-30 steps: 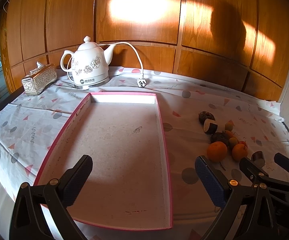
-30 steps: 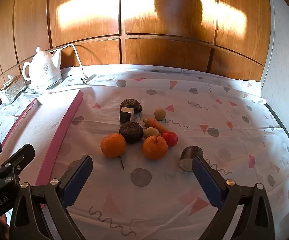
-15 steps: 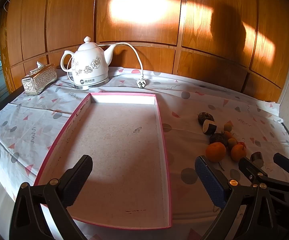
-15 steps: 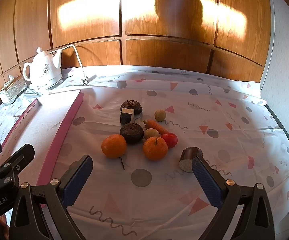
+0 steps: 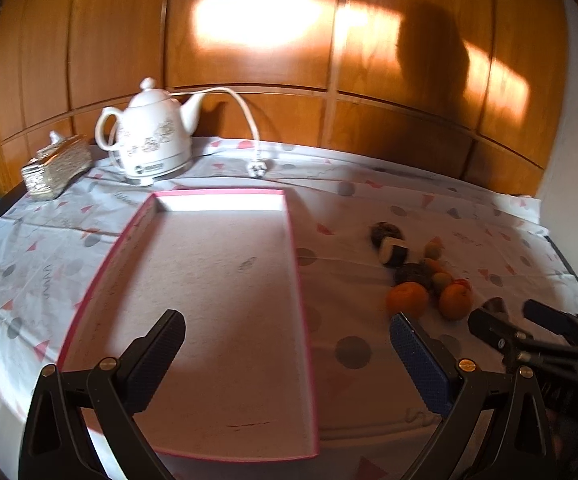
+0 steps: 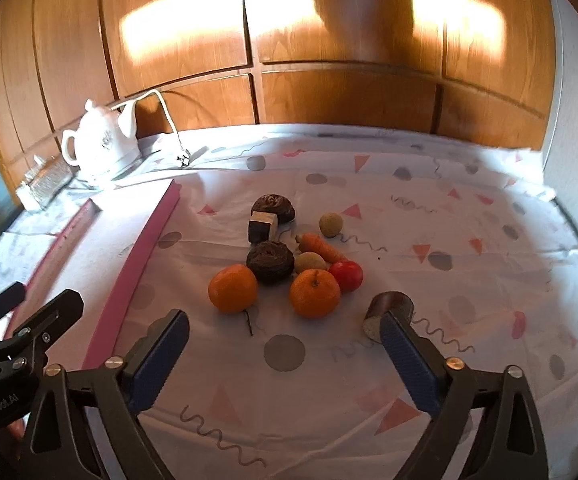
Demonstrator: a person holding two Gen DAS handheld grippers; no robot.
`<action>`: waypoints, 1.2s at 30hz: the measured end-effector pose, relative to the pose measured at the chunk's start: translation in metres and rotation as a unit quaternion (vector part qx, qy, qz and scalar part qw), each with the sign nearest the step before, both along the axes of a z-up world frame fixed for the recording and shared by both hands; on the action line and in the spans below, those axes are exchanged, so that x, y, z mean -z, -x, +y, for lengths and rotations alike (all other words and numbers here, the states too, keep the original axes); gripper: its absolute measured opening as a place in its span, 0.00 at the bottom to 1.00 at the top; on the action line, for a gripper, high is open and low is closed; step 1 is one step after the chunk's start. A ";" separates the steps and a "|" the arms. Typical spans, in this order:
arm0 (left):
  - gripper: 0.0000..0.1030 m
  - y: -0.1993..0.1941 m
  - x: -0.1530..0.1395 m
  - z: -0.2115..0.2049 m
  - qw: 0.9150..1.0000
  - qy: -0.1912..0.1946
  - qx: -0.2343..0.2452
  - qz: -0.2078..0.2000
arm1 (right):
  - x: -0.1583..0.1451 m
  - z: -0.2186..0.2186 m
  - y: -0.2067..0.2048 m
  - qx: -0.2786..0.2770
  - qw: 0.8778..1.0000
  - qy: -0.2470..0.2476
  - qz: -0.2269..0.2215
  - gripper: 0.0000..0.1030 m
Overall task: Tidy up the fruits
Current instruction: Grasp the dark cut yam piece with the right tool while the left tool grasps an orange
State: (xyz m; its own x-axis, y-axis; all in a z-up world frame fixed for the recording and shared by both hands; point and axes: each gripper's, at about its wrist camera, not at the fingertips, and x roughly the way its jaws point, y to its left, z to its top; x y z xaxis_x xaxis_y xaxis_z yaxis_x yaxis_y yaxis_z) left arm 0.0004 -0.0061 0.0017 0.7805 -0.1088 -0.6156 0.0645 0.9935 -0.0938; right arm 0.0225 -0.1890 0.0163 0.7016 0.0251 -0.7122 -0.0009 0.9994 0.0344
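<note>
Though well apart, kettle (image 5: 151,136) behind tray (image 5: 301,280).

Glossy white ceramic kettle (image 5: 151,140), polished wood panelling (image 5: 249,40), matt printed cloth (image 6: 469,280)

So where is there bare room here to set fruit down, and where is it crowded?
The pink-rimmed tray holds nothing across its whole floor. Bare cloth also lies between the tray and the nearer orange, in front of both oranges, and along the right side of the tablecloth. The fruit cluster around the dark round piece is packed tight.
</note>
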 end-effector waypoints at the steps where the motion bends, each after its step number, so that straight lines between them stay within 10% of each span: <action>1: 1.00 -0.001 0.000 -0.002 1.000 0.003 0.011 0.001 | 0.001 -0.010 -0.001 -0.003 1.000 -0.010 0.006 0.88; 10: 1.00 -0.011 0.003 -0.033 0.995 0.007 0.095 0.016 | 0.021 -0.074 -0.006 0.004 0.998 -0.030 0.055 0.40; 24: 0.99 -0.042 0.013 -0.072 0.988 -0.003 0.139 0.068 | 0.041 -0.084 -0.036 -0.012 0.998 -0.025 0.057 0.35; 36: 0.67 -0.084 0.048 -0.091 0.984 -0.008 0.136 0.118 | 0.054 -0.089 -0.038 -0.013 1.000 -0.020 0.018 0.26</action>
State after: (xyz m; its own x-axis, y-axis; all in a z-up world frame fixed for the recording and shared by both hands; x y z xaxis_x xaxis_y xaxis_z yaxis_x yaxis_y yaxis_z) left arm 0.0849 -0.0975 -0.0463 0.5587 -0.2825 -0.7798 0.3056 0.9442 -0.1232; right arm 0.0609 -0.2778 -0.0374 0.6737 0.0720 -0.7355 -0.0252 0.9969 0.0746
